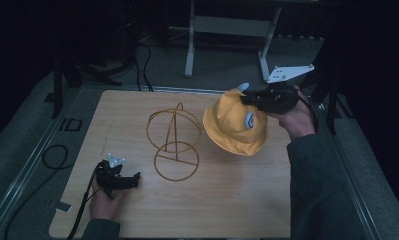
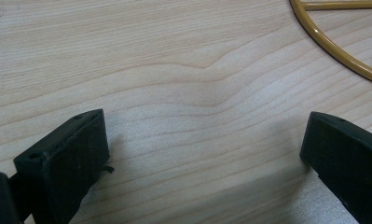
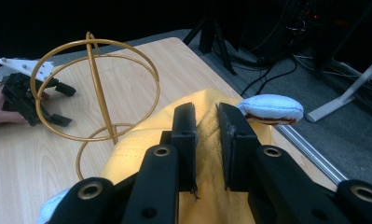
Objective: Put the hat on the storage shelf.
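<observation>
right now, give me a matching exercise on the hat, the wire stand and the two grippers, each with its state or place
Column one:
1. yellow hat
2. gold wire stand
3. left gripper
4. right gripper

Column two:
a. jaws wide apart over bare wood, nothing between them
b. stands upright on the table, near its middle
c. jaws pinched on yellow fabric
d. hangs above the table, gripped at its top

Pairs: 1-d, 2-b, 3-a, 4-c
</observation>
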`<state>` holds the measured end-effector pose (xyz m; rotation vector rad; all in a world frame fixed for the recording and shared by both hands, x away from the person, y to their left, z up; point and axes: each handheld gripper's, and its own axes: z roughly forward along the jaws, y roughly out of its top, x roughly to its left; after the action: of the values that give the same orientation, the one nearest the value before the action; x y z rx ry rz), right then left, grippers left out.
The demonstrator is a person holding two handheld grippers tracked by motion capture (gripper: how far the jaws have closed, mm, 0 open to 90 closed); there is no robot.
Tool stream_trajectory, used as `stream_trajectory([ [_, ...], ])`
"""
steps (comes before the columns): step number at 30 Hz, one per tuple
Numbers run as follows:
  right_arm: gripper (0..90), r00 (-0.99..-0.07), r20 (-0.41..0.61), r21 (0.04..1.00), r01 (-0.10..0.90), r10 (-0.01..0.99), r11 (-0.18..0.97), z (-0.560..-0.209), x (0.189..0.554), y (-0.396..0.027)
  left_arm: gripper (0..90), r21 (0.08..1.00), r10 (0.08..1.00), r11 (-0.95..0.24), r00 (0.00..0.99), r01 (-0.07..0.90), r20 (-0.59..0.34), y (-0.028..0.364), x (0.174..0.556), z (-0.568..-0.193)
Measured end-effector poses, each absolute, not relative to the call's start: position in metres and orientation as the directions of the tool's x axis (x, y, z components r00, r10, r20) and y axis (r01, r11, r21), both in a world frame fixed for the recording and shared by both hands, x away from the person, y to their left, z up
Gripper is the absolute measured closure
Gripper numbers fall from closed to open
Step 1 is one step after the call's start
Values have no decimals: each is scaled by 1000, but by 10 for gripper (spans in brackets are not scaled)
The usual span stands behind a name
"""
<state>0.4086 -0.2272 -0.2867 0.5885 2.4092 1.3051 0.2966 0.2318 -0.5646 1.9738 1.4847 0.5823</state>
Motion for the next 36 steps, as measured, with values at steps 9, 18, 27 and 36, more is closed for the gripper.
stream_trajectory([
  [9, 779, -871, -92, 848, 186, 483, 496, -273, 413, -227, 8, 686, 960, -199, 280, 700, -8, 232, 297, -565],
  [18, 779, -885, -82, 863, 167, 459, 477, -261, 413, -225, 8, 685, 960, -202, 282, 700, -6, 232, 297, -564],
  [27, 780, -898, -66, 885, 149, 435, 441, -253, 413, -222, 8, 687, 960, -199, 280, 699, -7, 232, 297, -565],
  [36, 780, -908, -78, 890, 123, 412, 440, -246, 411, -212, 8, 686, 960, -200, 280, 700, -7, 232, 297, -565],
])
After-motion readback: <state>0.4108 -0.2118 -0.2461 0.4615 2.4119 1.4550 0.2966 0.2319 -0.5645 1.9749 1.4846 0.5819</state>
